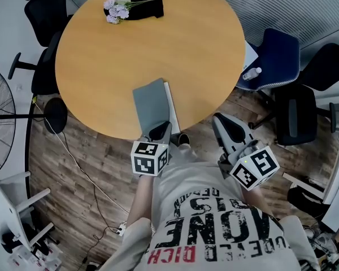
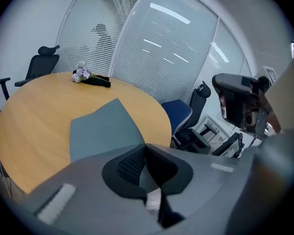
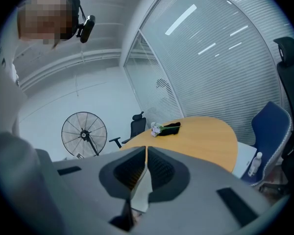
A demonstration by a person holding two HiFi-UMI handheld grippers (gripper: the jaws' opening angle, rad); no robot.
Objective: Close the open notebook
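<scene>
Gray notebook (image 1: 151,103) on round table (image 1: 96,66), near edge hidden behind left gripper (image 1: 160,130), jaws clenched on nothing, right gripper (image 1: 220,121) likewise clenched, empty.

I seem to be in an office meeting room: a round light-wood table (image 1: 101,66), black swivel office chairs (image 1: 45,7), and glass walls with white slatted blinds (image 2: 171,48).

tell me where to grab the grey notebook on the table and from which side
Probably its near short edge: the notebook lies flat by the near rim of the table, just ahead of the shut left gripper. Come low from the person's side, jaws opened across the thin edge.
</scene>
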